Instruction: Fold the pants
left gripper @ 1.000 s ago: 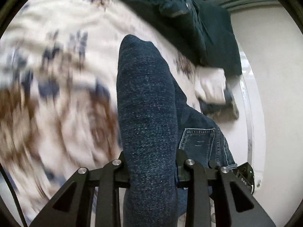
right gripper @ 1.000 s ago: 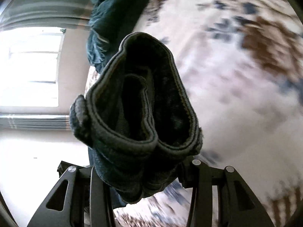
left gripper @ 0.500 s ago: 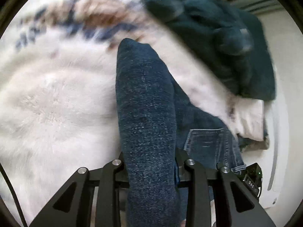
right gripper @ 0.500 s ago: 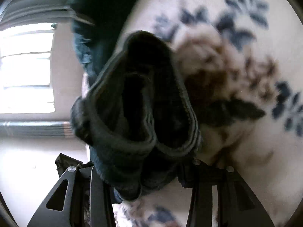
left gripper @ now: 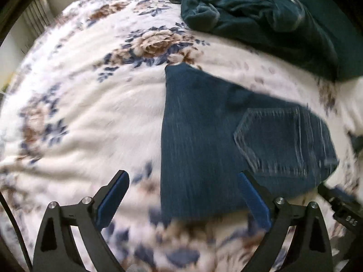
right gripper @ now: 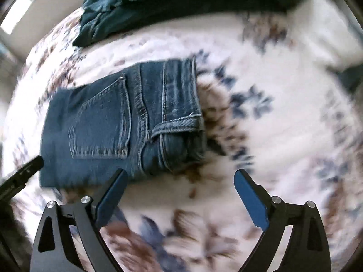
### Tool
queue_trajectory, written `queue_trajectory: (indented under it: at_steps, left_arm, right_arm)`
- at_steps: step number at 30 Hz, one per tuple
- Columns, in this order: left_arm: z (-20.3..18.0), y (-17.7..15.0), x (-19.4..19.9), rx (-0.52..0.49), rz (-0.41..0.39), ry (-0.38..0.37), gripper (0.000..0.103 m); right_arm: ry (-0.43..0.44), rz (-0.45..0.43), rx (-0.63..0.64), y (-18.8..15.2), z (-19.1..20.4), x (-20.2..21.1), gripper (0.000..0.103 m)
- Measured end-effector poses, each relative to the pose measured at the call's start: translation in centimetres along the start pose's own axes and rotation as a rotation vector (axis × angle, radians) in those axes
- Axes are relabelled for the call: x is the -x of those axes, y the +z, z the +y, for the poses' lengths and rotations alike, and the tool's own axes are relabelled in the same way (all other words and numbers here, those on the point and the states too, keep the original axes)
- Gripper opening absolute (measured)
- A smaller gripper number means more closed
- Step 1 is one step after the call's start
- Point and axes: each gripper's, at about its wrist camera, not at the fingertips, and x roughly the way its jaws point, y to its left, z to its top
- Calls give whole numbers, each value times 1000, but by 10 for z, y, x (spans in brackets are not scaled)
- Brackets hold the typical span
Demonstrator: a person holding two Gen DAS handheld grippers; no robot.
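Jeans folded on bed, both grippers just sprung wide, empty.
Left gripper (left gripper: 183, 180) and right gripper (right gripper: 179, 179) hover spread over blanket (left gripper: 90, 113); jeans (right gripper: 118, 124) lie flat beyond; green garment (left gripper: 261, 11) heaped farther back.

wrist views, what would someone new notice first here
A folded pair of dark blue denim jeans lies flat on the white fleece blanket with brown and blue flowers, back pocket up. Both the left gripper and right gripper have just opened and hold nothing. A rumpled dark teal garment sits beyond.
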Motion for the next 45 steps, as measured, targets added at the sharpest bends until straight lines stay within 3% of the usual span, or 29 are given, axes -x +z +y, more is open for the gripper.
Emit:
queue_trajectory:
  at_steps: [7,9,20,31,36,45]
  left_arm:
    - [-27,-31,85,-15,-73,67,97]
    - [-31,-34,107,-11,-92,60,97]
    - [-53,-99,308,-11,-256,78,97]
    - [-62,-165,474,1,-381,75,98]
    - [-66,-191,525,18,-433,99,98]
    - [-80,-234,590,31,-501,113,97]
  right_arm:
    - [-97,-100,62,-64,-5,113,97]
    - [-88,-127,81,-88,-4,156,97]
    - [-33,-301,153,-162,-14,389,97]
    - [9,-406,192,-234,-35,585,97]
    - [34,-457,210,-266,-48,648,97]
    - [96,-497,260,-313,-62,725,97]
